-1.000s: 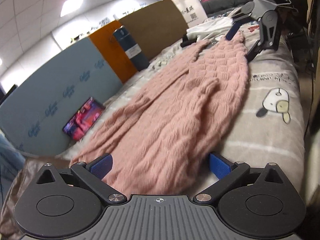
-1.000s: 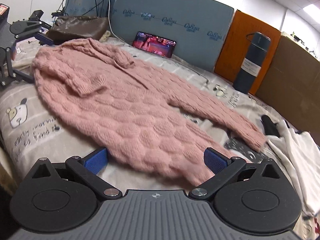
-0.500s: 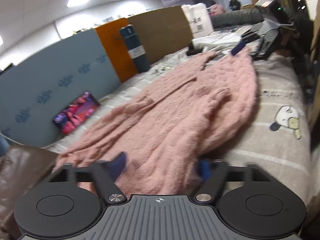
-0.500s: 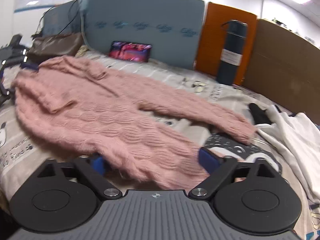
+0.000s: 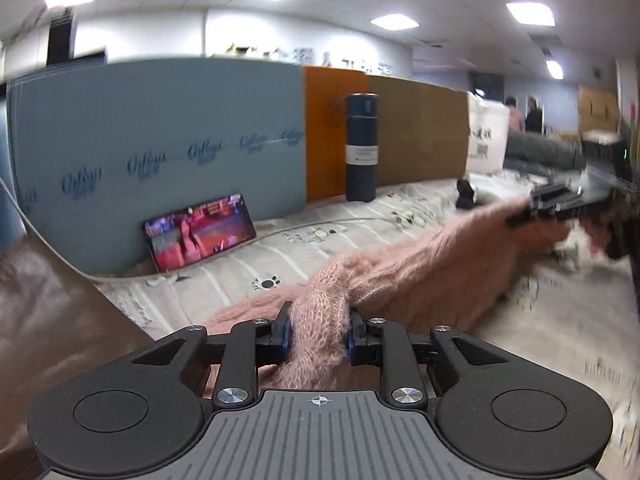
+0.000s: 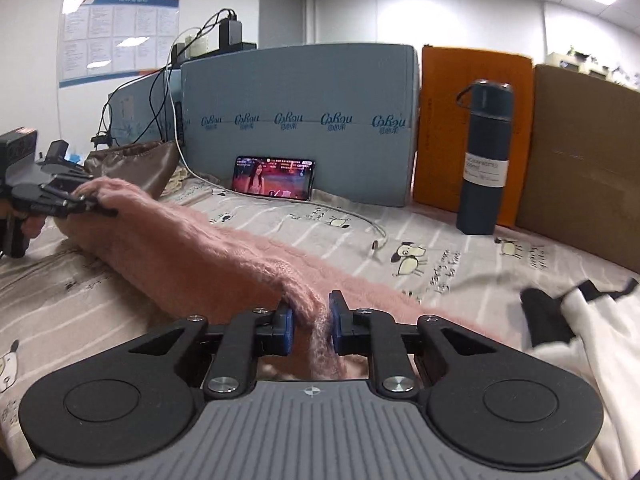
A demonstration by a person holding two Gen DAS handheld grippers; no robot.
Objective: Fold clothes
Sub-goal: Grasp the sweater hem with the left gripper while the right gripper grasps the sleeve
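Observation:
A fuzzy pink knit sweater (image 5: 440, 256) hangs stretched as a thick band between my two grippers, above the striped cartoon-print bedsheet (image 5: 248, 268). My left gripper (image 5: 318, 332) has its jaws closing, with a bunch of the knit pressed between the blue pads. My right gripper (image 6: 312, 326) is closing too, and a thinner fold of the sweater (image 6: 180, 232) is pinched in it. Each view shows the other gripper at the band's far end: the right gripper (image 5: 520, 218) and the left gripper (image 6: 108, 212).
A lit phone (image 6: 274, 178) leans on a blue foam board (image 6: 300, 112), with a white cable (image 6: 360, 220) beside it. A dark blue flask (image 6: 484, 160) stands before orange and brown boards. A white garment (image 6: 600, 340) lies at the right, a brown bag (image 5: 48, 320) at the left.
Both grippers went from wide open around the flat sweater's near edge to closed on it. They lifted it and carried it toward the boards, and the left gripper rolled level.

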